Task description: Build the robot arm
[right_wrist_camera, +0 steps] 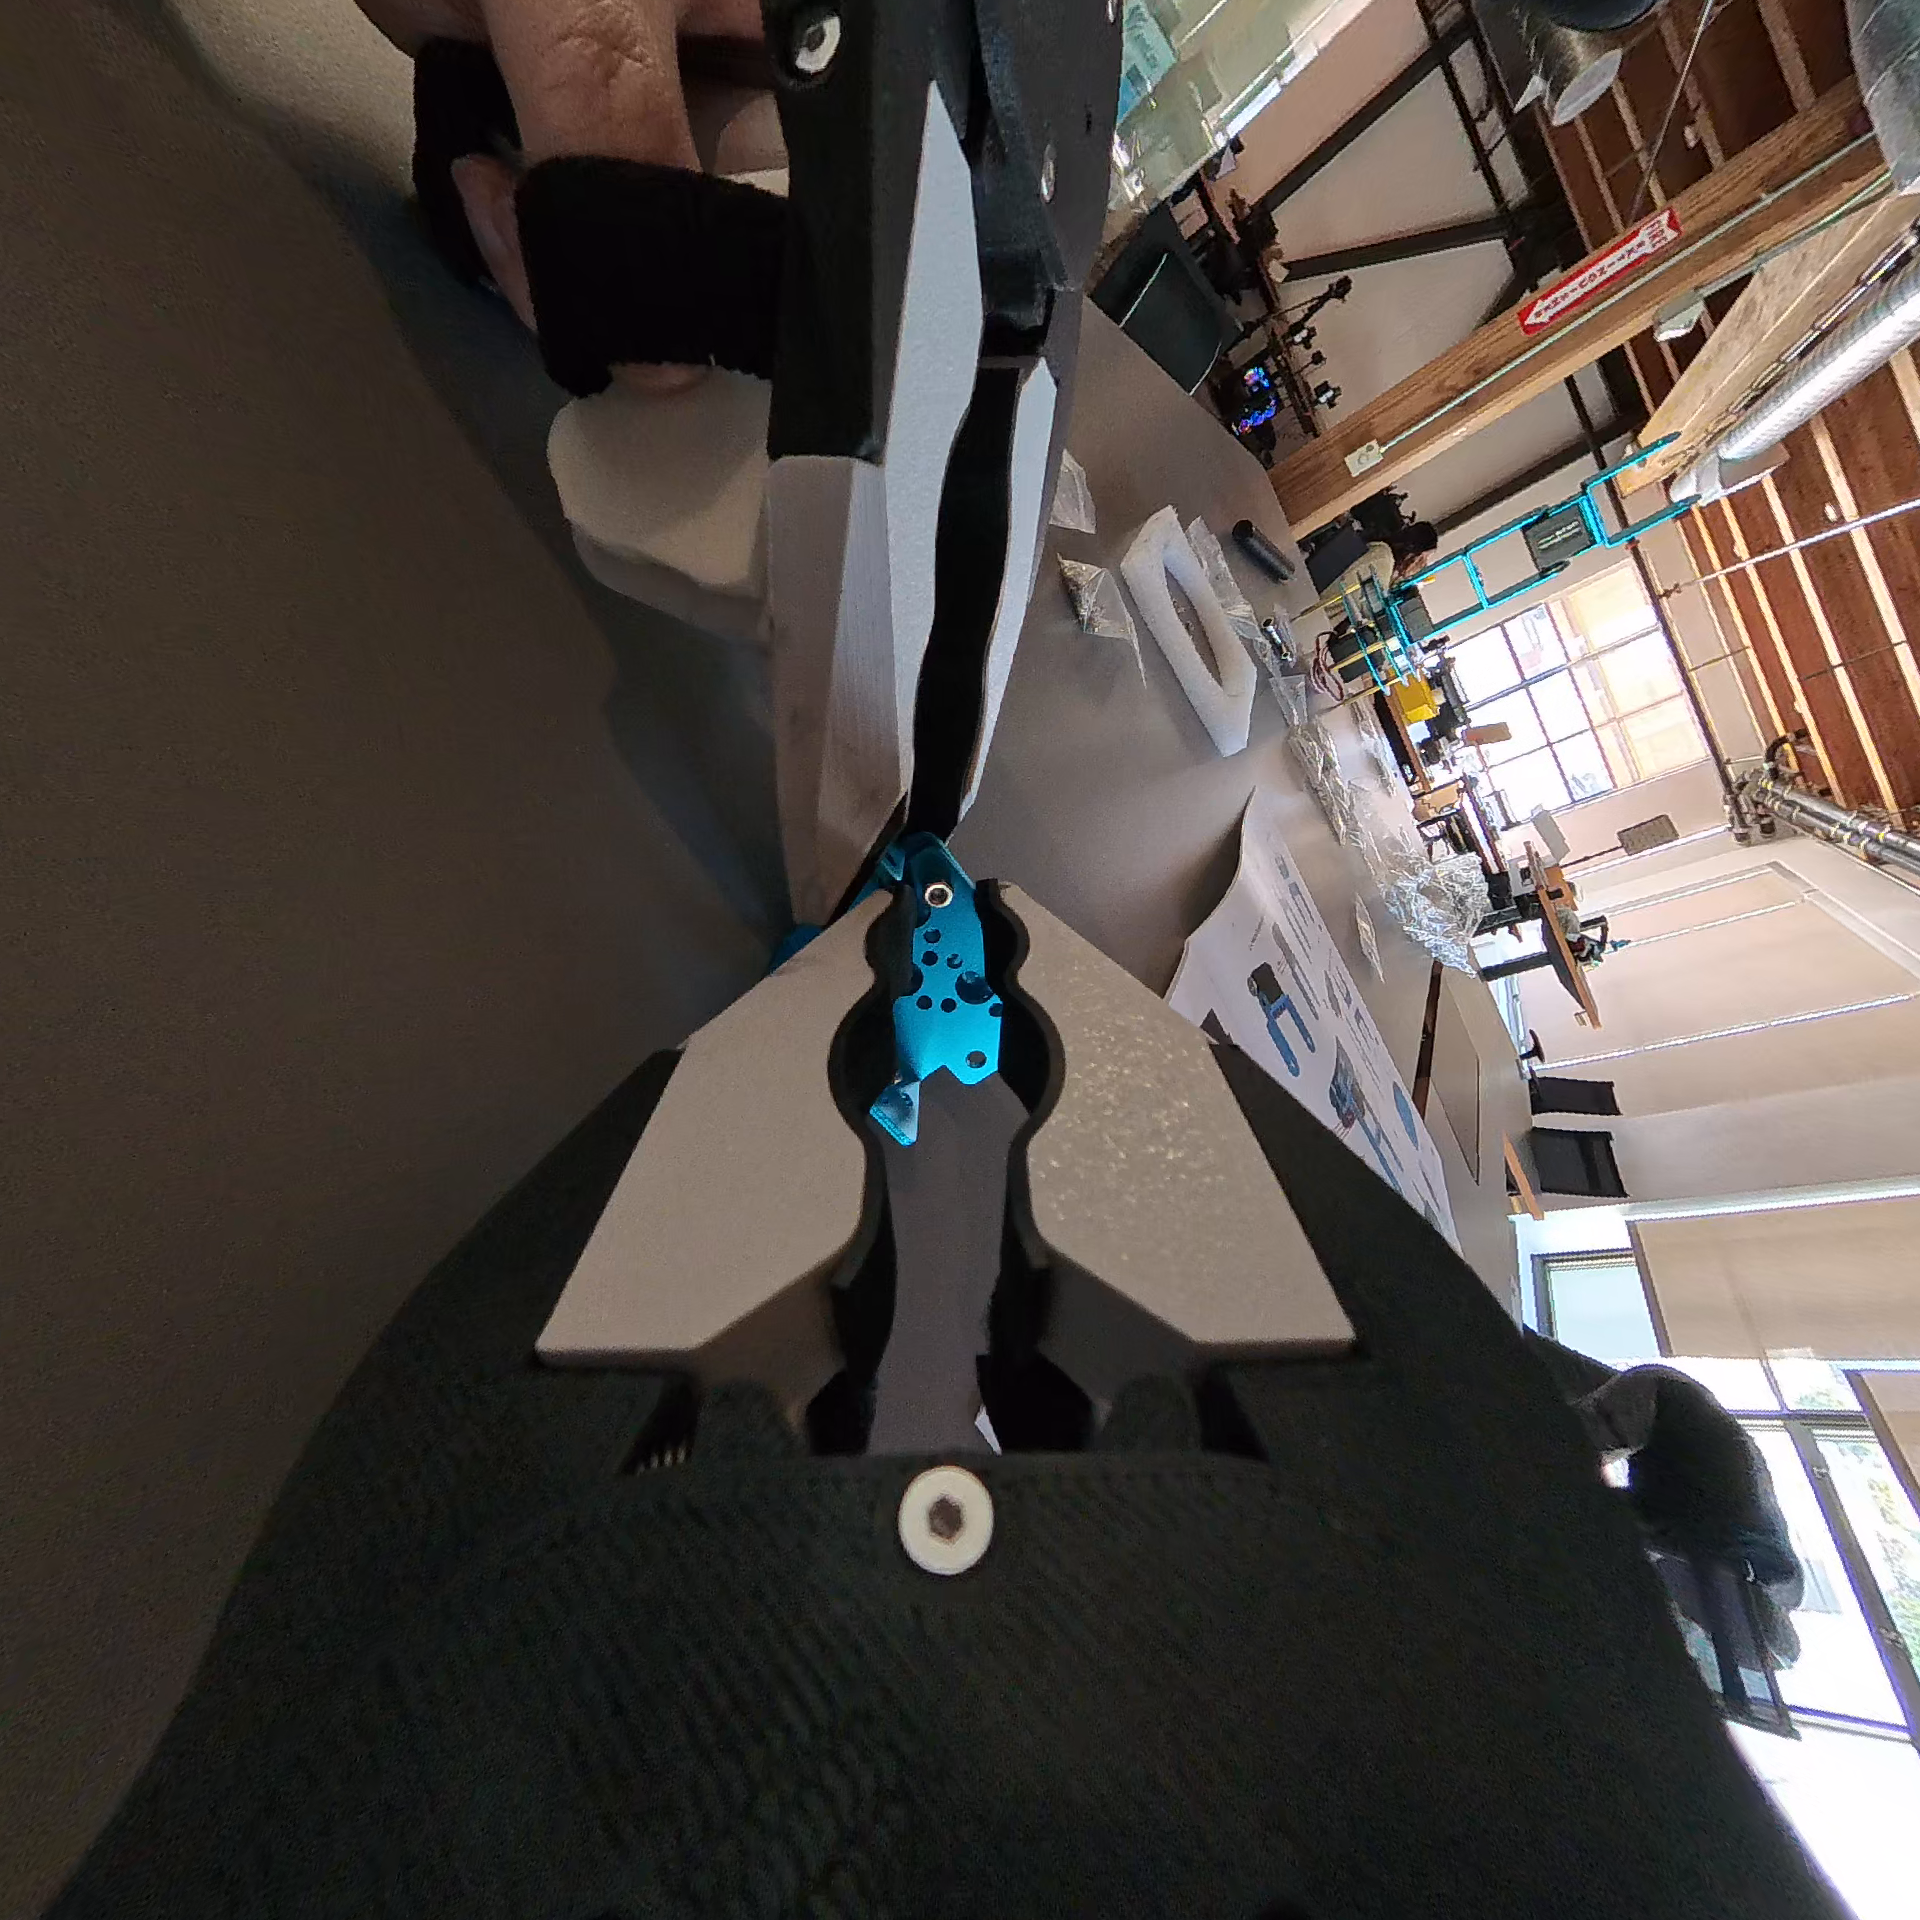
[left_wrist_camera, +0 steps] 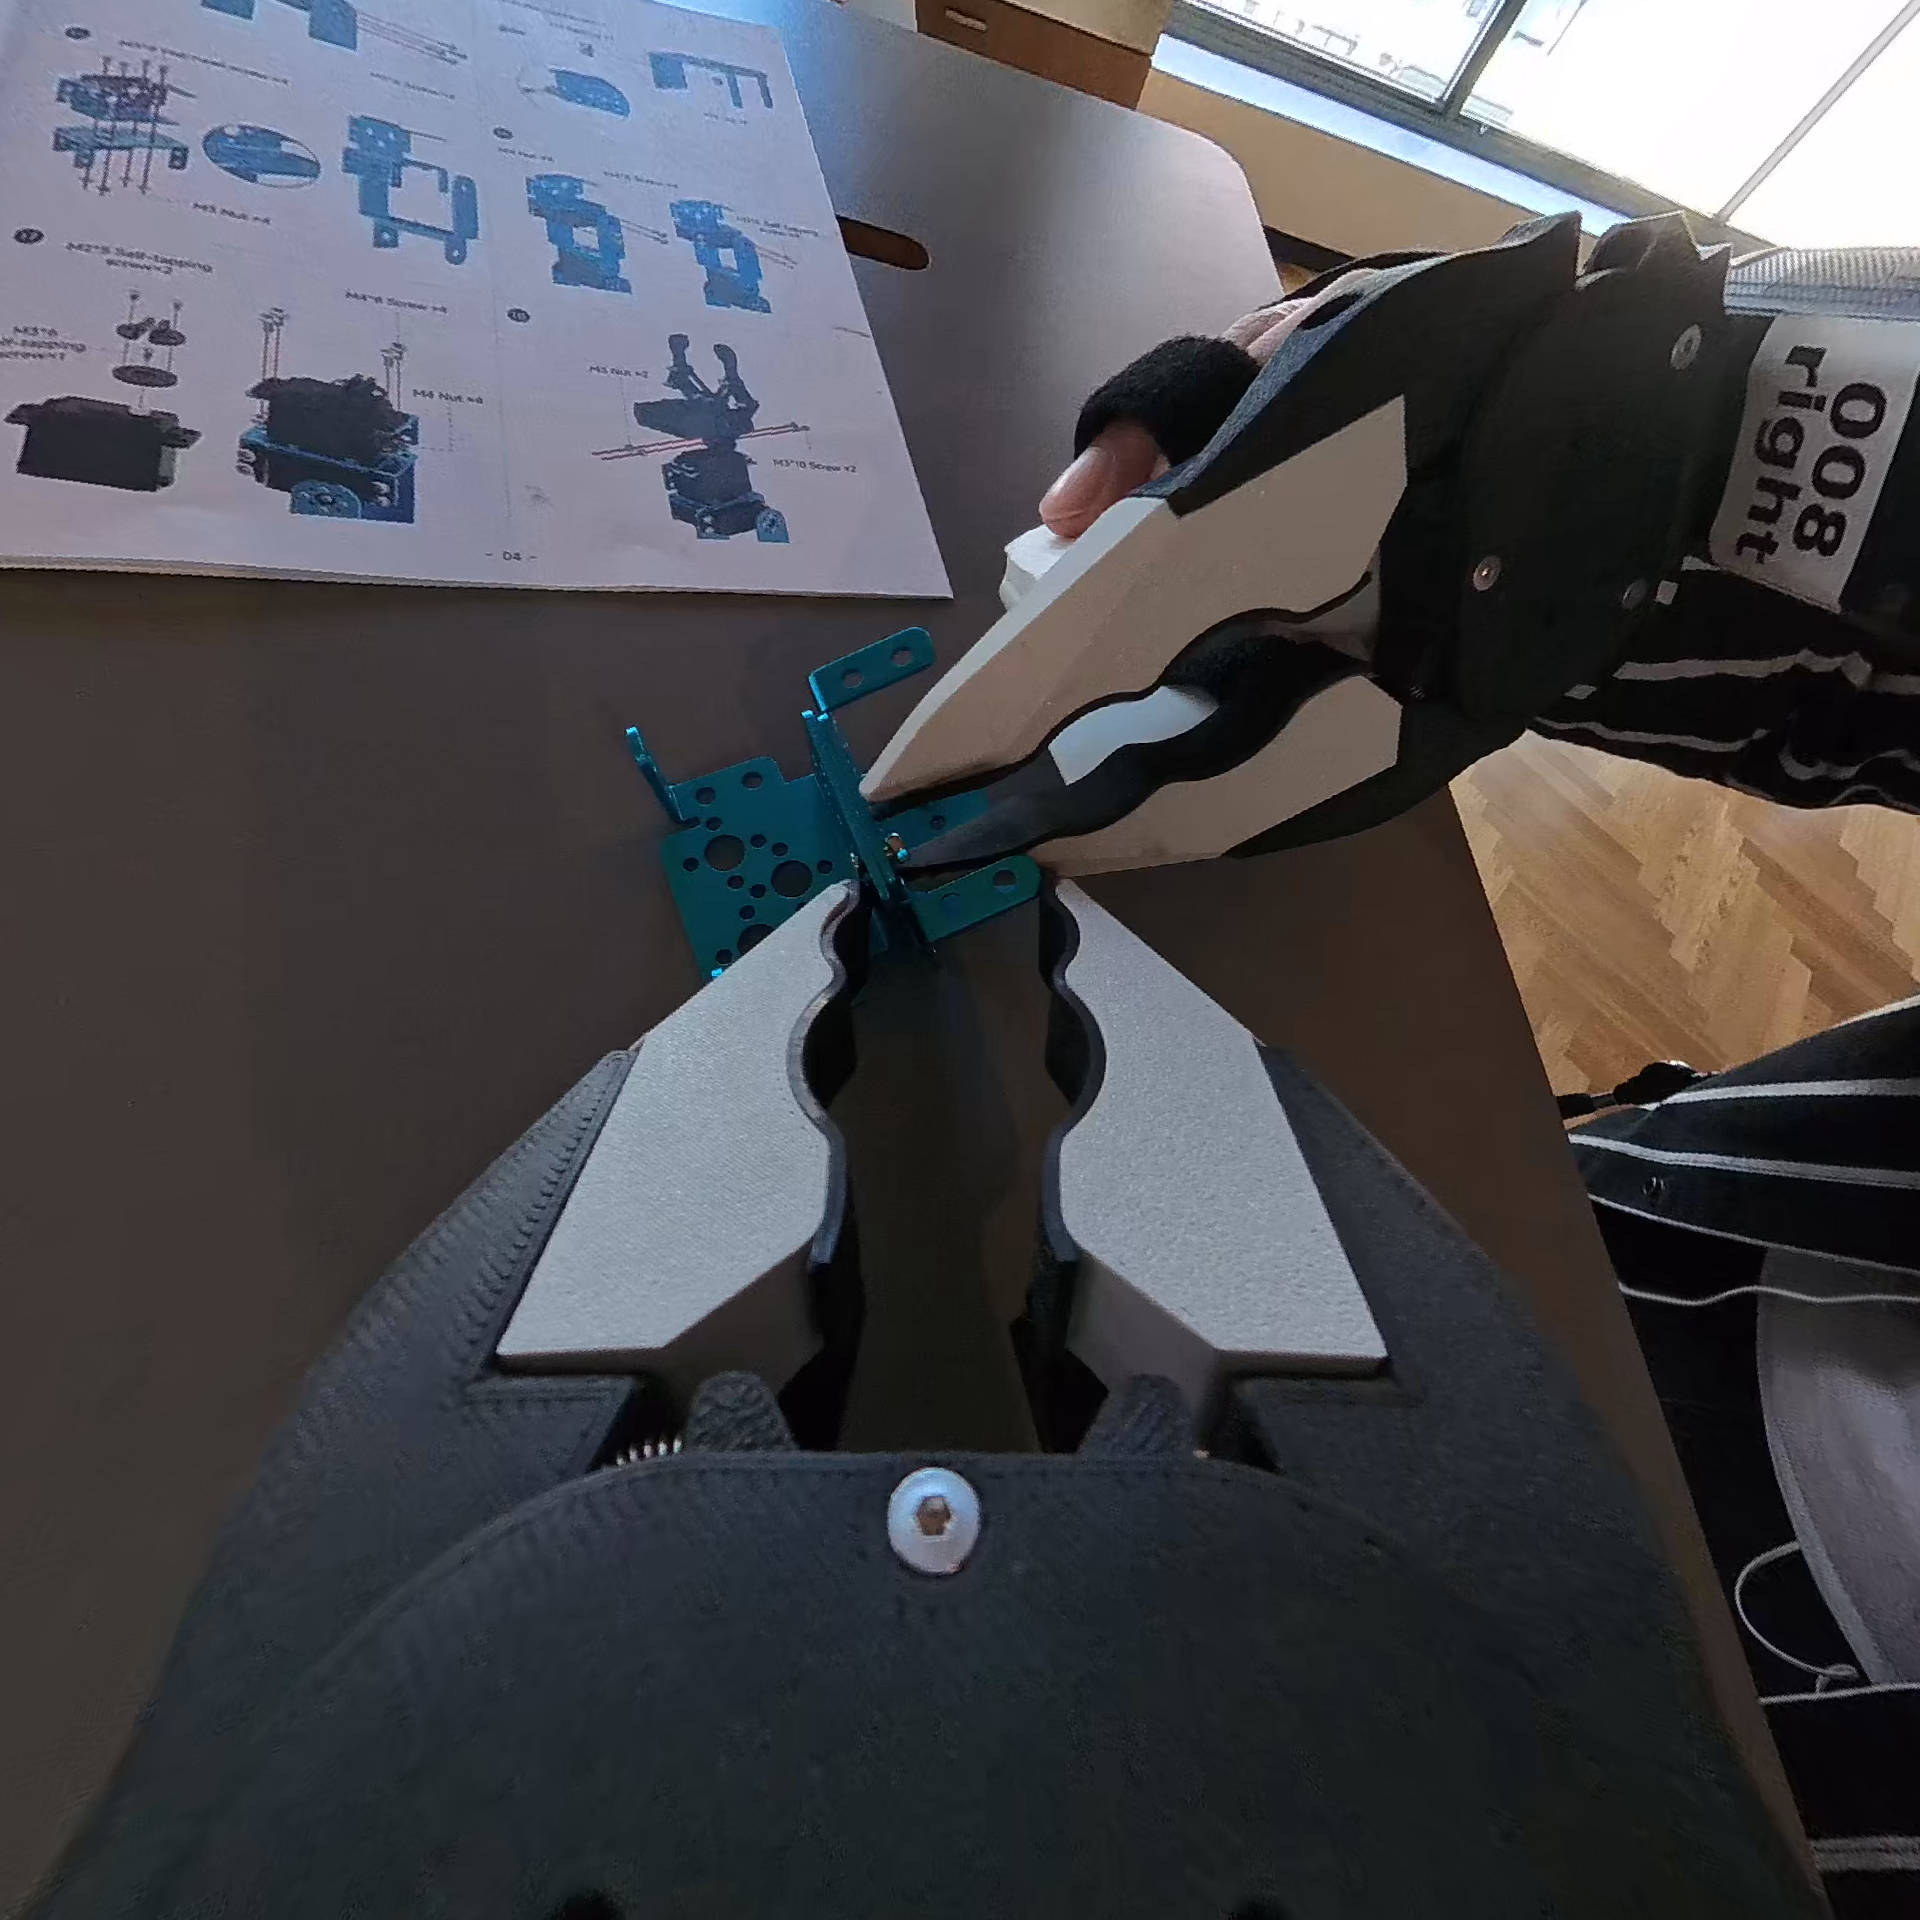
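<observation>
The perforated blue metal bracket [left_wrist_camera: 764,862] lies flat on the dark table [left_wrist_camera: 312,935], upright flange pinched by the right hand-held gripper [left_wrist_camera: 883,826], while the left hand-held gripper [left_wrist_camera: 951,904], spread apart, straddles its near edge.

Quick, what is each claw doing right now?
Left gripper: open, its tips around the blue metal bracket on the table.
Right gripper: shut on a small screw at the bracket.
</observation>
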A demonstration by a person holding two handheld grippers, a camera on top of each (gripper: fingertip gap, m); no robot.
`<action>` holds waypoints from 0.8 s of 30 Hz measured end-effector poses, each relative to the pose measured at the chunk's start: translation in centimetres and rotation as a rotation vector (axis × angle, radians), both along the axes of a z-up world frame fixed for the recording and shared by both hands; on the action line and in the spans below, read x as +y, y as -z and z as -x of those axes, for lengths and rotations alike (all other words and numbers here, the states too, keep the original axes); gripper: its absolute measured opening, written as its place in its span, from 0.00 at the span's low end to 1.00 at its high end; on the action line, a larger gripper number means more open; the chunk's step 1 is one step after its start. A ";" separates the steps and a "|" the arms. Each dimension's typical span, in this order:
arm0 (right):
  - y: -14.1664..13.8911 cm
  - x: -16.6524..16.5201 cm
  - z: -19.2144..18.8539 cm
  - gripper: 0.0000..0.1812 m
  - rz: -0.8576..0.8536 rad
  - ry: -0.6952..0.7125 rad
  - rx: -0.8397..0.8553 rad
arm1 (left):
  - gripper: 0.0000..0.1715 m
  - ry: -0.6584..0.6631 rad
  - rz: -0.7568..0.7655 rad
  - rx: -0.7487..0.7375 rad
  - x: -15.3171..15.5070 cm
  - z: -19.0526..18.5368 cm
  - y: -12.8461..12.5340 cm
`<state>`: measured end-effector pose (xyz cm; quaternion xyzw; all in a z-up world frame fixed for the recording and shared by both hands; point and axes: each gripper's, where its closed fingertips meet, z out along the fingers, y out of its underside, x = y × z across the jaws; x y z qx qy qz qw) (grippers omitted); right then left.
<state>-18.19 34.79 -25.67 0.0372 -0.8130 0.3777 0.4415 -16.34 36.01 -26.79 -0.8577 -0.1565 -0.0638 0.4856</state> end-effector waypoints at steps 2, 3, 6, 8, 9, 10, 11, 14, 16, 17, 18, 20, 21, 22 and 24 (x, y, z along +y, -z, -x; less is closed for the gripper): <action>0.0 0.0 -0.1 0.07 0.002 -0.005 -0.005 | 0.19 0.001 -0.001 -0.003 0.0 0.0 0.0; 0.0 0.1 -0.1 0.07 0.002 -0.007 -0.006 | 0.19 0.001 -0.001 -0.005 0.0 0.0 0.0; 0.0 0.1 -0.2 0.08 0.001 -0.015 -0.008 | 0.19 0.001 -0.001 -0.008 0.0 0.0 0.0; 0.0 0.2 -0.3 0.08 0.002 -0.020 -0.009 | 0.19 0.001 -0.002 -0.012 0.0 0.0 0.0; 0.0 0.2 -0.3 0.08 0.002 -0.022 -0.009 | 0.19 0.001 -0.002 -0.012 0.0 0.0 0.0; 0.0 0.3 -0.4 0.09 0.001 -0.024 -0.007 | 0.19 0.001 -0.002 -0.012 0.0 0.0 0.0; 0.0 0.4 -0.4 0.10 0.000 -0.025 -0.004 | 0.18 0.000 -0.002 -0.011 0.0 0.0 0.0; -0.4 0.8 -0.5 0.10 0.010 -0.027 0.015 | 0.19 -0.002 -0.003 -0.015 0.0 0.0 0.0; -0.8 1.2 -0.6 0.10 0.025 -0.043 0.023 | 0.19 -0.001 -0.003 -0.016 0.0 0.0 0.0; -0.9 1.4 -0.8 0.10 0.033 -0.063 0.020 | 0.19 -0.001 -0.004 -0.016 0.0 0.0 0.0; -1.0 1.6 -1.0 0.11 0.037 -0.089 0.018 | 0.19 -0.001 -0.004 -0.017 0.0 0.0 0.0; -0.8 1.8 -1.4 0.13 0.020 -0.157 0.013 | 0.19 -0.001 -0.004 -0.019 0.0 0.0 0.0; -0.7 1.8 -1.6 0.15 0.001 -0.197 0.009 | 0.19 -0.001 -0.004 -0.021 0.0 0.0 0.0; -0.5 1.9 -1.6 0.16 -0.020 -0.230 0.012 | 0.19 0.000 -0.005 -0.022 0.0 0.0 0.0; -0.4 2.0 -1.6 0.18 -0.052 -0.287 0.028 | 0.19 0.001 -0.004 -0.021 0.0 0.0 0.0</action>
